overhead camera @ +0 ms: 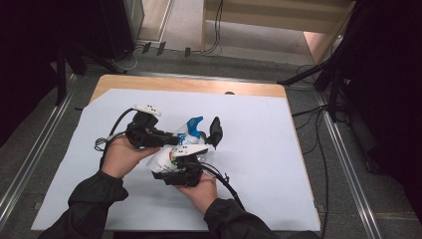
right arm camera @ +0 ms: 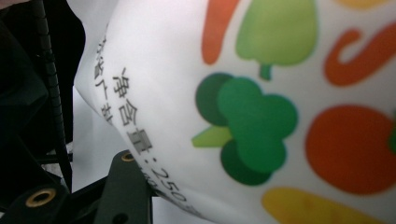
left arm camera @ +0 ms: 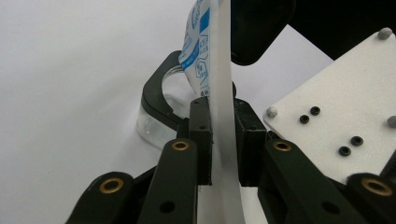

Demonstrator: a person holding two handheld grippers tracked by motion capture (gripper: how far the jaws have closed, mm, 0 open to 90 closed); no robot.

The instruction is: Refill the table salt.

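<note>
Above the paper-covered table [overhead camera: 278, 149], the left gripper [left arm camera: 223, 140] pinches the white pouch's [overhead camera: 171, 149] flat sealed edge between its pads. The right gripper [overhead camera: 185, 167] clamps the printed body from below, near the blue spout [overhead camera: 195, 124].

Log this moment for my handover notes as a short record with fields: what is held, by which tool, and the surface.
item: white refill pouch with blue spout end and printed vegetables
left tool: shut on the pouch's flat sealed edge, pads pressing both sides
right tool: around the pouch's printed body; contact of its pads can't be confirmed
pouch position: lifted between the two tools, over the sheet
surface: white sheet on a wooden table
</note>
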